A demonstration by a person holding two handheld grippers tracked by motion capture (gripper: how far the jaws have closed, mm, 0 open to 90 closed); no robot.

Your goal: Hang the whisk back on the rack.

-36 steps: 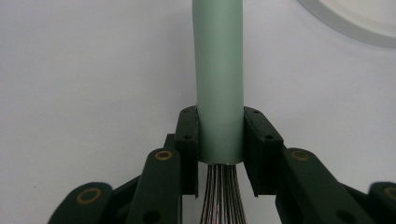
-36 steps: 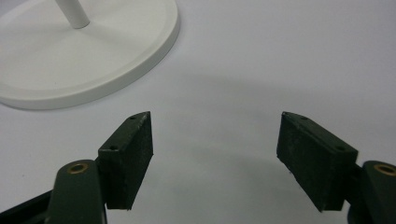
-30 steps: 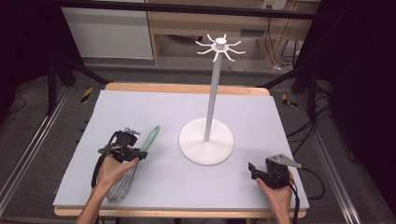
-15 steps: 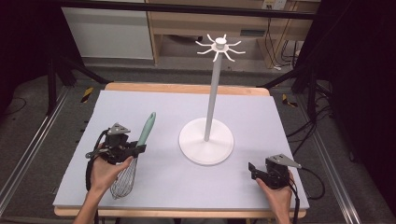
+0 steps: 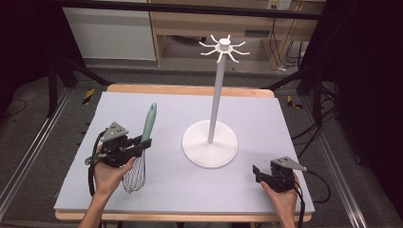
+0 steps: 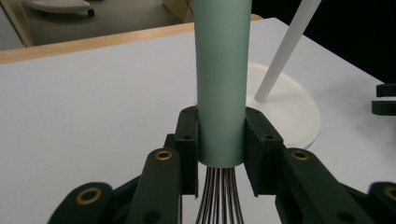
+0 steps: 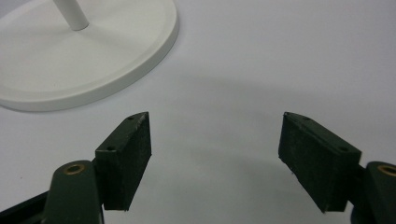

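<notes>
Left claw (image 5: 144,142): I have it clamped on the whisk (image 5: 142,145), both pads pressing the mint-green handle just above where the wires begin; in the left gripper view (image 6: 220,140) the handle rises straight up between the jaws.
Whisk: handle points away from me toward the far edge, wire bulb hangs toward my side, over the left part of the tabletop (image 5: 266,123). I cannot tell whether the wire end touches the surface.
Right claw (image 5: 257,173): I see it wide apart with nothing between the pads; in the right gripper view (image 7: 215,158) only bare tabletop lies between them.
Right hand (image 5: 284,199): low at the near right corner of the tabletop.
Stand (image 5: 210,142): white round base near the middle of the tabletop, a thin upright pole, a ring of hooks at the top. It stands well apart from the whisk, to its right.
Stand base from right claw: the rim (image 7: 159,46) sits near, ahead and to the left of the jaws, not touching.
</notes>
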